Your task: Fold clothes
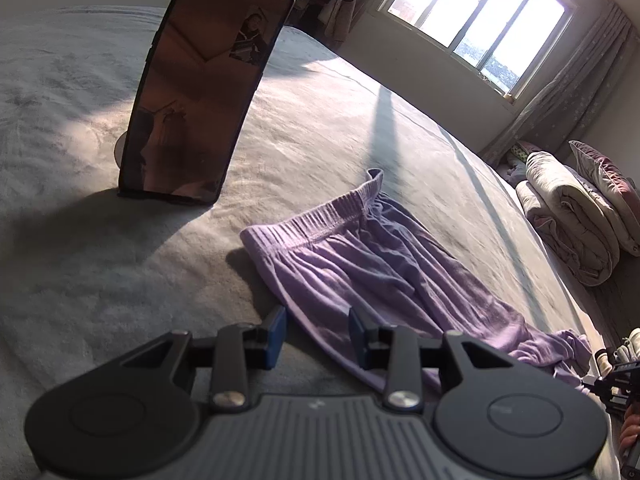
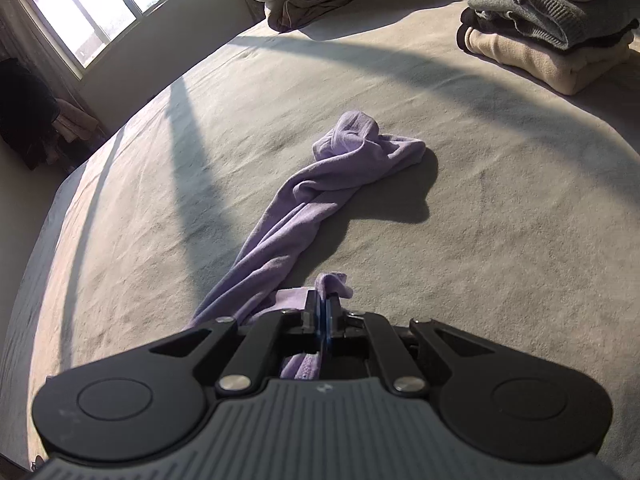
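So you've got a pair of purple pants (image 1: 360, 264) lying across the bed (image 1: 80, 240); in the left wrist view the gathered elastic waistband (image 1: 316, 216) sits mid-frame and the legs run off toward the lower right, wrinkly and not flat at all; in the right wrist view one leg (image 2: 320, 192) is twisted like a rope, ending in a bunched lump at centre frame.

Your right gripper (image 2: 323, 312) is clamped tight on a bit of the purple fabric, with a tuft poking out past the fingers; your left gripper (image 1: 317, 330) has its jaws apart, sitting right at the edge of the pants with nothing between them.

The bed has a pale fuzzy cover with strong sun and long shadow stripes; a phone (image 1: 200, 84) stands propped up in the upper left of the left view; window (image 1: 476, 16) upper right.

Room-wise: a rolled quilt (image 1: 568, 216) at the right edge, a stack of folded clothes (image 2: 552, 28) upper right in the right view; plenty of bare cover between those and the pants.
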